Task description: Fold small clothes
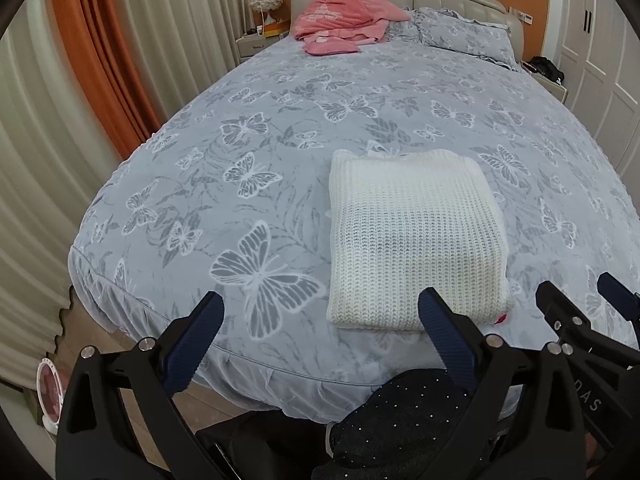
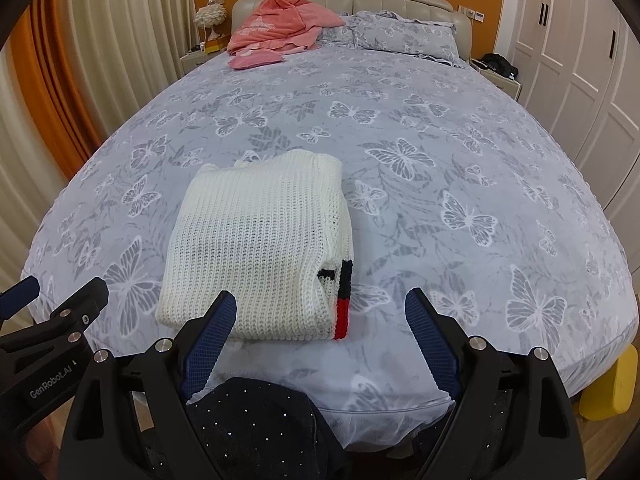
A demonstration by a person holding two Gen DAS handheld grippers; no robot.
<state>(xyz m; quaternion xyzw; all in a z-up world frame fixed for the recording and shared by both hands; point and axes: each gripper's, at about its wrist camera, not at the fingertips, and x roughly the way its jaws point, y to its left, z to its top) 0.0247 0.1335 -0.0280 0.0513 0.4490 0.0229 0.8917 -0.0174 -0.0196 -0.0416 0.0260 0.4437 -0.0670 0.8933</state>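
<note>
A white knit sweater (image 1: 416,236) lies folded in a neat rectangle near the foot of the bed (image 1: 280,128). In the right wrist view the sweater (image 2: 256,244) shows a black and red stripe at its near right corner. My left gripper (image 1: 320,312) is open and empty, held just in front of the sweater's near left edge. My right gripper (image 2: 322,310) is open and empty, just in front of the sweater's near right corner. Each gripper also shows at the edge of the other's view: the right one (image 1: 576,296) and the left one (image 2: 60,292).
A pink garment (image 1: 344,16) lies heaped at the headboard beside grey pillows (image 1: 464,32). Curtains (image 1: 80,80) hang on the left, white wardrobe doors (image 2: 580,60) stand on the right. A yellow object (image 2: 612,388) sits by the bed's right corner. A dark sparkly cloth (image 2: 256,420) is below the grippers.
</note>
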